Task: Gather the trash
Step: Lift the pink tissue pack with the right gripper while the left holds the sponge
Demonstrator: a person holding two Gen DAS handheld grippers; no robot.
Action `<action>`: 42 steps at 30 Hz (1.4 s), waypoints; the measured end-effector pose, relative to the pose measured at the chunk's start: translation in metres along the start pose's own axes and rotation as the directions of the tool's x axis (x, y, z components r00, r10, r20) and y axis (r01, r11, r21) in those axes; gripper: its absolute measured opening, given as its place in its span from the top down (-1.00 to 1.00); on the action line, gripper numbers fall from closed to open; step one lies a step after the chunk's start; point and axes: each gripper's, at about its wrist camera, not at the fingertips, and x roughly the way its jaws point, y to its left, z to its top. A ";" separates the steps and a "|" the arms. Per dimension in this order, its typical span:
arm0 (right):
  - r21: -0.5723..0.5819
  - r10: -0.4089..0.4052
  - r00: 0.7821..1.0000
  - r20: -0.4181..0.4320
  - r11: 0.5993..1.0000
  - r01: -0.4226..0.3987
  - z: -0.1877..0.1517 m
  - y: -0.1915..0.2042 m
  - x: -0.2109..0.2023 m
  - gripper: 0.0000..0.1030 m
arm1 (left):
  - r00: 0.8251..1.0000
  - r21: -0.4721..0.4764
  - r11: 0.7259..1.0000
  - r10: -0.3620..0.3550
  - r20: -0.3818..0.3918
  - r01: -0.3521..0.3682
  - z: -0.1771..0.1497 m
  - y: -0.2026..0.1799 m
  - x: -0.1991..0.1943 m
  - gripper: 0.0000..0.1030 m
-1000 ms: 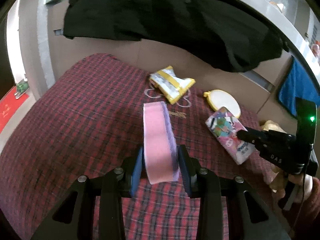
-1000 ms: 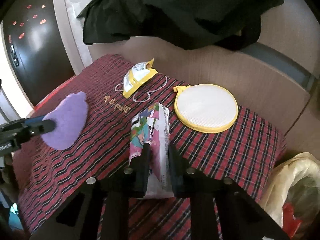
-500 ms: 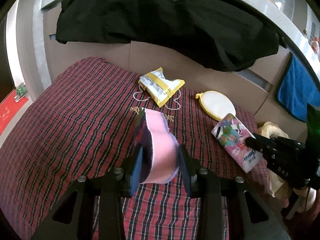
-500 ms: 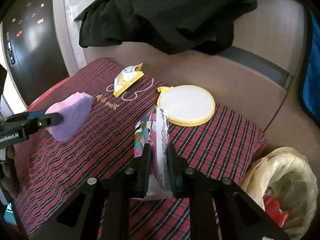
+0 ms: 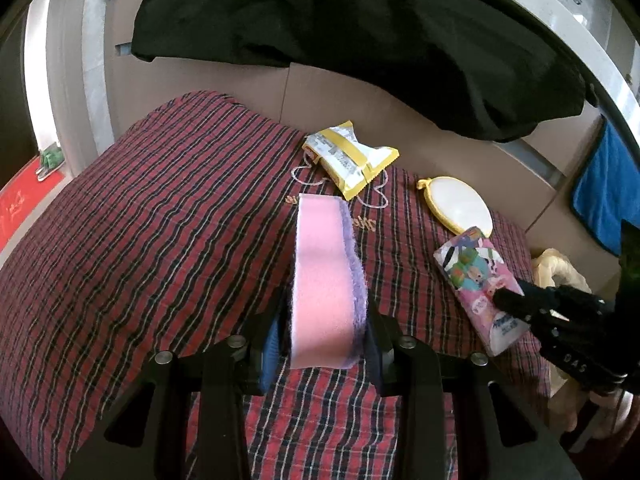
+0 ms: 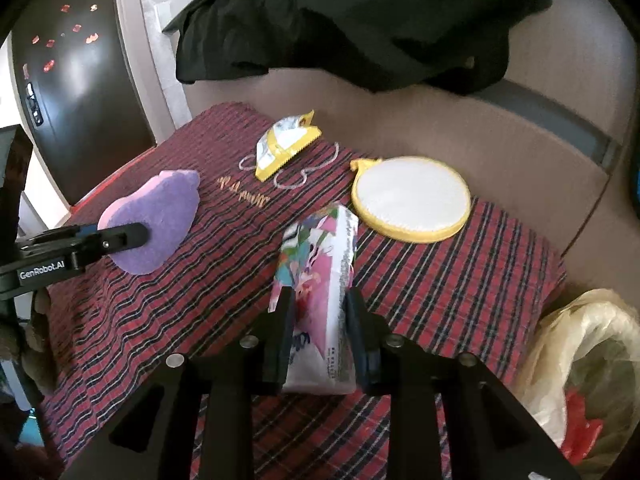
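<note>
Left tongs clenched on fuzzy pink-and-purple sponge, above plaid-clothed worktop. Right tongs just widening, glossy cartoon-printed packet upright between pads, grip unclear. Crinkled yellow wrapper, round yellow-rimmed pad behind. Bagged bin only fully in right view.

You have a surface covered in a red plaid cloth, with pale looped stitching and a small gold script worked into it near the far edge. On it lies a yellow-and-white snack wrapper, crumpled, over the looped stitching. To its right rests a round yellow-rimmed white pad, flat, close to the cloth's back edge and apart from the wrapper.
</note>
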 end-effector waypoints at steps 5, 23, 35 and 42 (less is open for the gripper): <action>0.007 0.006 0.999 0.031 1.000 -0.007 0.000 0.001 -0.006 0.68 | 1.000 -0.010 1.000 0.005 0.026 -0.005 -0.002 0.002 -0.005 0.30; -0.238 -0.161 0.985 0.066 0.956 0.172 0.003 0.042 -0.005 0.63 | 0.999 -0.058 0.998 -0.008 0.042 0.011 -0.001 0.015 -0.012 0.30; -0.102 -0.034 0.999 -0.014 0.994 0.032 0.001 0.023 0.012 0.21 | 0.999 -0.075 0.997 -0.018 0.045 0.021 0.000 0.018 -0.014 0.30; -0.088 -0.046 0.999 -0.022 0.995 0.044 0.007 0.022 0.024 0.11 | 0.999 -0.075 0.997 -0.014 0.050 0.018 -0.001 0.018 -0.016 0.30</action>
